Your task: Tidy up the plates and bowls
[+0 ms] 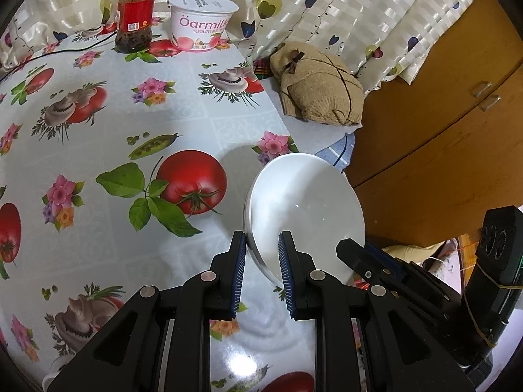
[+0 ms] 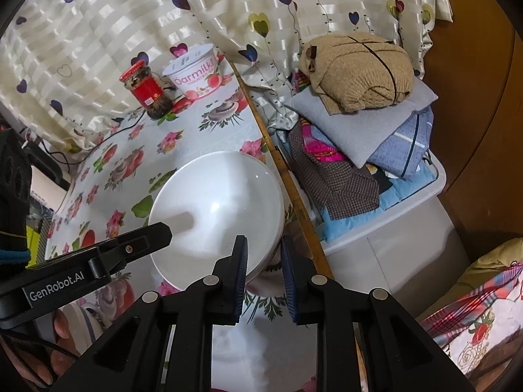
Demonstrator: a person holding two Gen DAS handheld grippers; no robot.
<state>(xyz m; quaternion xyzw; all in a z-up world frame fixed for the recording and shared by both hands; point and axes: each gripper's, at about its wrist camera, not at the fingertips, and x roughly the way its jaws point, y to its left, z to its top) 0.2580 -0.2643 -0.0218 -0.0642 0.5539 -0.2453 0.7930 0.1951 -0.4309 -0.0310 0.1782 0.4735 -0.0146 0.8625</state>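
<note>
Nearest the lens, the left tool [image 1: 261, 254] is clenched on the near-left rim of a white bowl [image 1: 307, 209], one blue pad outside the wall and one inside. From the other side the right tool [image 2: 263, 254] straddles the opposite rim in the same way; I judge it clamped on the bowl too, though the contact itself is hard to make out. The bowl sits close to the right edge of the surface [image 1: 108, 121], well clear of the jar [image 1: 135, 13] and yogurt tub [image 1: 202, 23] at the far edge. It is tipped, with its mouth facing up and toward the right tool. Being round, it has no long axis; its centre line leans off vertical. The step in hand looks like a two-handed carry. Next, both tools must move together, keeping the rim level with even grip, toward wherever bowls stack, which is not in view.
</note>
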